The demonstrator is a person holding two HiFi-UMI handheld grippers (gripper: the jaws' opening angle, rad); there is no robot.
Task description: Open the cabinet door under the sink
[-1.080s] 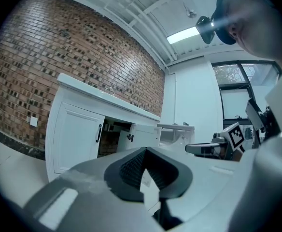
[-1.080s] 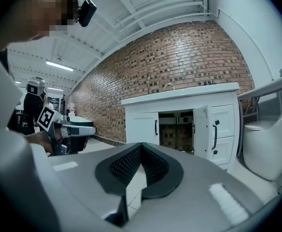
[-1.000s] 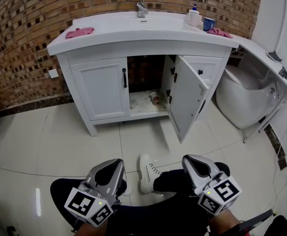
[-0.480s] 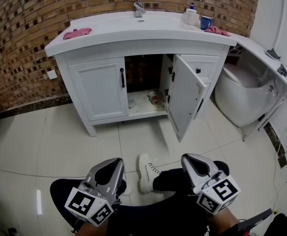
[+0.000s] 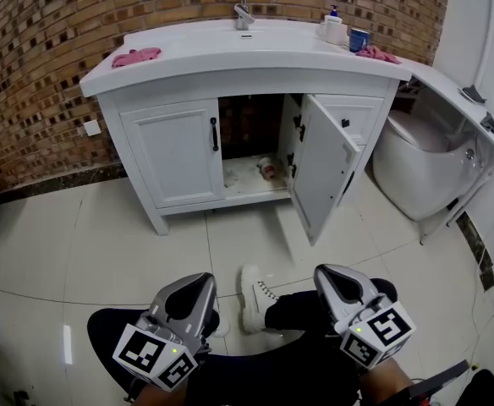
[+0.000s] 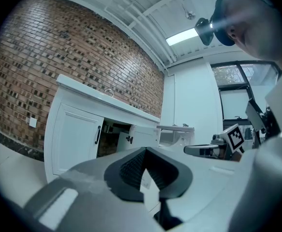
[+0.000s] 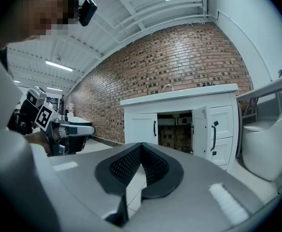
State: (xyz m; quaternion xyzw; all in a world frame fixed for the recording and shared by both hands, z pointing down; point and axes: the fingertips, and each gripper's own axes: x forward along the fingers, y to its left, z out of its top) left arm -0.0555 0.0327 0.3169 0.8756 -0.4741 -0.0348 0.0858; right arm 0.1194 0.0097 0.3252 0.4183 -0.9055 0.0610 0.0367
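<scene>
— Hardly anything has shifted in the last second: both grippers sit where they were, low at the bottom edge of my head view, and the white vanity cabinet (image 5: 365, 117) has only drifted a touch in frame.
— Room to move?
— Plenty. Glossy pale floor tiles (image 5: 103, 244) lie bare between me and the cabinet's front edge. A white toilet (image 5: 425, 176) crowds its right end, and a brick wall (image 5: 44, 57) backs it.
— And the door?
— The right-hand white cabinet door (image 5: 319, 176) under the sink stands swung out toward me, well apart from the left gripper (image 5: 202, 280) and the right gripper (image 5: 326, 274). The left-hand door (image 5: 175, 150) sits flush. Both pairs of jaws are pressed together on nothing.
— Anything inside?
— The open compartment (image 5: 247, 125) holds a small pale object (image 5: 266, 168) on its floor, near the hinge side. I can't tell what it is.
</scene>
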